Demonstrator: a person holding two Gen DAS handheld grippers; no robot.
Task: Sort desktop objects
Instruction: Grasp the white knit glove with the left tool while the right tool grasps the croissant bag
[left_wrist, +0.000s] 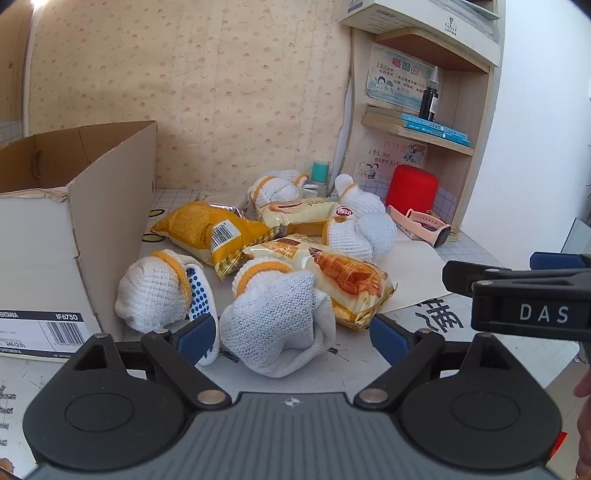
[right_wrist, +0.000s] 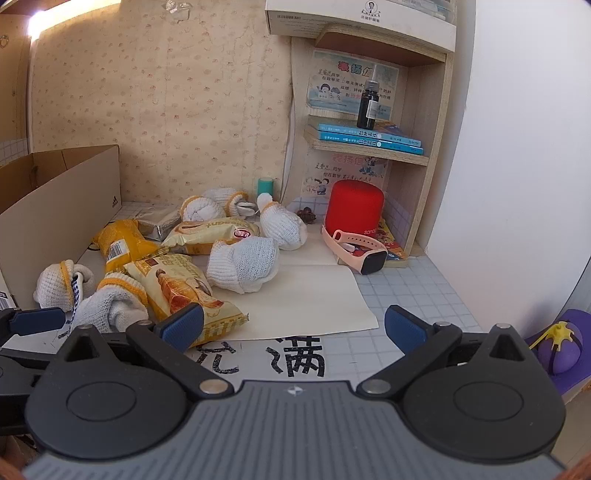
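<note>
A knitted white glove bundle (left_wrist: 275, 326) with a mustard-yellow ribbed cuff lies low in the middle of the left wrist view, slumped and coarse-stitched, right between the blue ribbed pads of the left gripper (left_wrist: 291, 338), whose jaws stand spread wide on either side of it without pinching. To its left sits a second balled glove (left_wrist: 155, 291) with a blue-dotted palm showing. Just behind them lie glossy crinkled snack packets: a croissant packet (left_wrist: 343, 280) touching the near bundle, and an orange-yellow one (left_wrist: 210, 230) with a barcode. More rolled gloves (left_wrist: 360, 230) sit further back (soft, rounded lumps, all with yellow cuffs).

At the left of the frame stands an open cardboard box (left_wrist: 107, 206), its corrugated edge torn at the corner. On the right, a smooth red cylinder (left_wrist: 412, 188) stands under a wooden shelf (left_wrist: 417, 131), with a pink watch strap (left_wrist: 424, 223) lying beside it on the tiled desk (left_wrist: 476, 247).

In the right wrist view the right gripper (right_wrist: 293, 330) hovers level over a cream paper sheet (right_wrist: 306, 299) and printed black characters, its jaws parted wide and holding nothing; its left pad sits in front of the croissant packet's corner.
</note>
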